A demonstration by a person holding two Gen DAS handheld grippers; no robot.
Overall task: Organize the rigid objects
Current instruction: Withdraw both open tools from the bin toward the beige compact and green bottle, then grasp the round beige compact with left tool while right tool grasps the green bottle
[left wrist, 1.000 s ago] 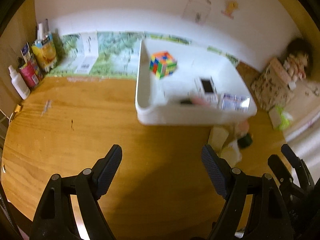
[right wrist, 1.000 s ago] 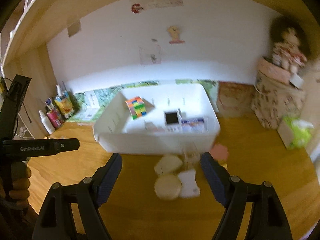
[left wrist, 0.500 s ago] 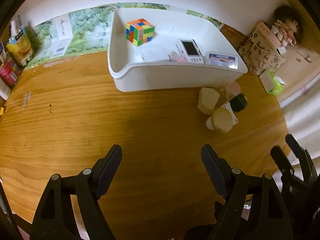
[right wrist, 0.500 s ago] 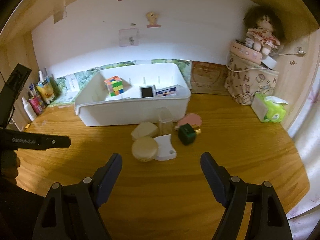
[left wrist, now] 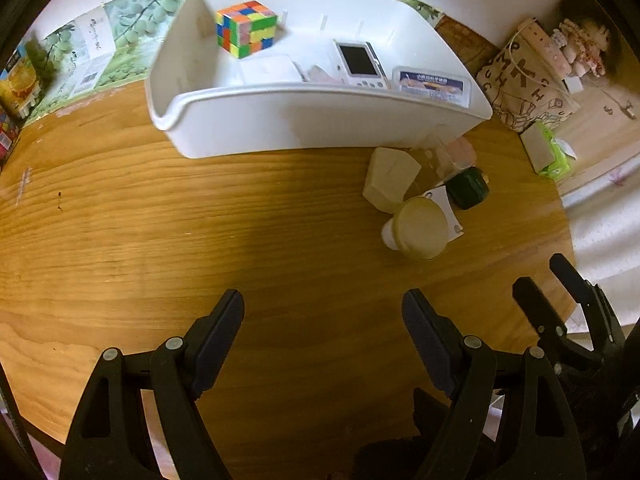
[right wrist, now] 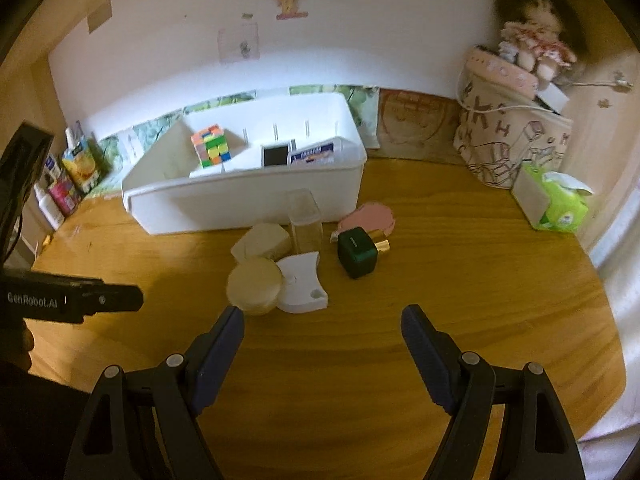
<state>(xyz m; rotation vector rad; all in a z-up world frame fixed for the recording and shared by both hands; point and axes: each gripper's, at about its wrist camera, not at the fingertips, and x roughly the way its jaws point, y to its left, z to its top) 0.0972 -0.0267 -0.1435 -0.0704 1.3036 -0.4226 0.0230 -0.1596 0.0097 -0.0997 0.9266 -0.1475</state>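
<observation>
Right wrist view: I see both sets of jaws wide apart, empty, over bare table. Loose items cluster at twelve o'clock, touching the white bin's near wall; table edge curves at three.

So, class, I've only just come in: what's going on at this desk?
A person holds a gripper in each hand above a wooden desk, sorting small items into a white bin. The left gripper and right gripper both have open, empty jaws. A colour cube and a few other things already lie in the bin. A round beige lid, a green box and other pieces wait on the desk.
</observation>
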